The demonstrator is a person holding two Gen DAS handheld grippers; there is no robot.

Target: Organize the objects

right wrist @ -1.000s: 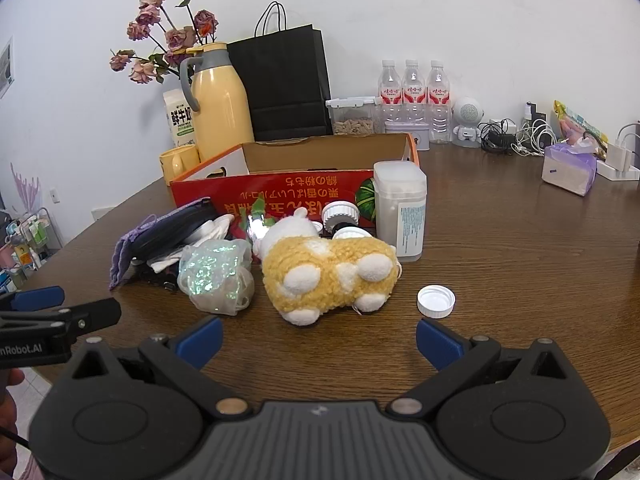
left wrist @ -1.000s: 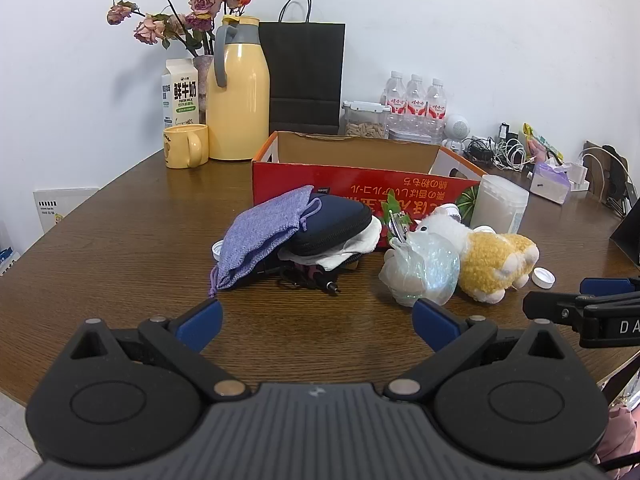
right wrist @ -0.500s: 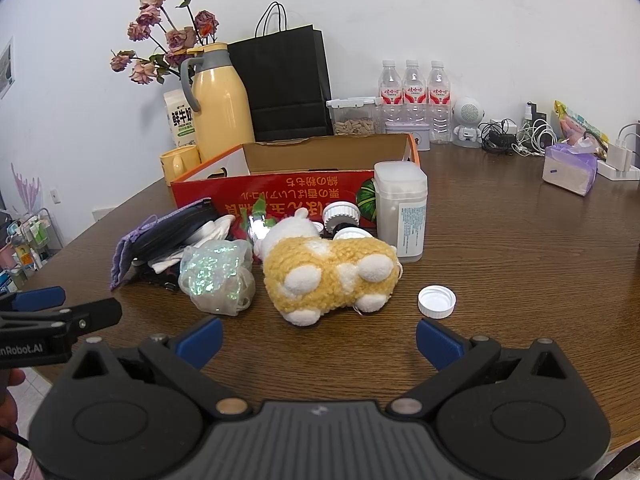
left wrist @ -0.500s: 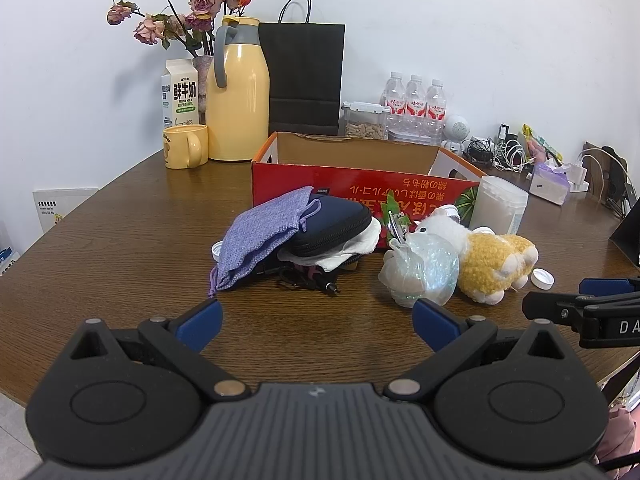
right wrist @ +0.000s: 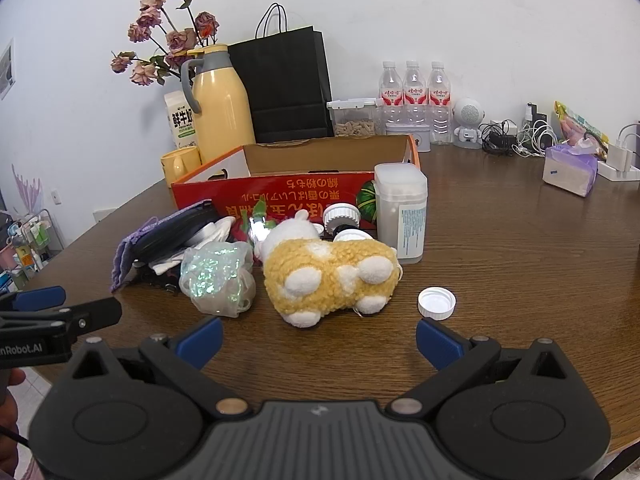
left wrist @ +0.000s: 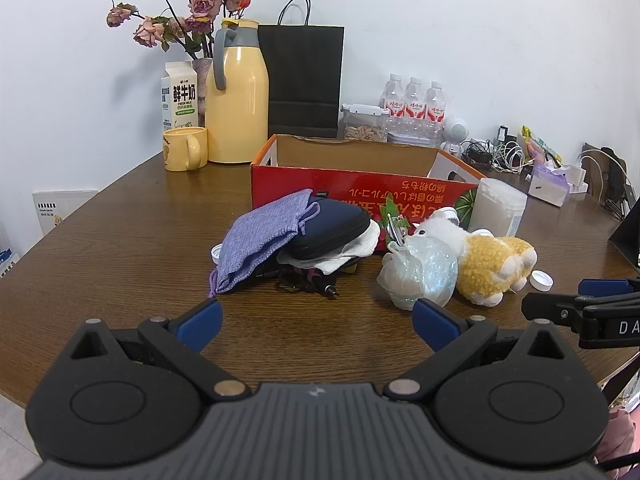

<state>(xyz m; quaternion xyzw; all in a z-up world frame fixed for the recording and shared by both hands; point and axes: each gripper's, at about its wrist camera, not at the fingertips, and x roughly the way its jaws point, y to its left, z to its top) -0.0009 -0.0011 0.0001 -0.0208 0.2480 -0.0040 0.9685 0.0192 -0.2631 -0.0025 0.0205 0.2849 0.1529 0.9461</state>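
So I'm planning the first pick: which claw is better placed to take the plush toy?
Probably the right claw: it is open with the plush toy straight ahead. From the open left claw, the toy sits off right, behind the plastic bag.

Hardly any change. Just a tiny wobble of the left gripper [left wrist: 316, 312]. From its camera, yellow mug [left wrist: 185, 155], red box [left wrist: 352, 194] and purple pouch [left wrist: 260, 236] now a hair lower in view than a second ago. Not moved on the table [left wrist: 120, 240], just a shifted view.
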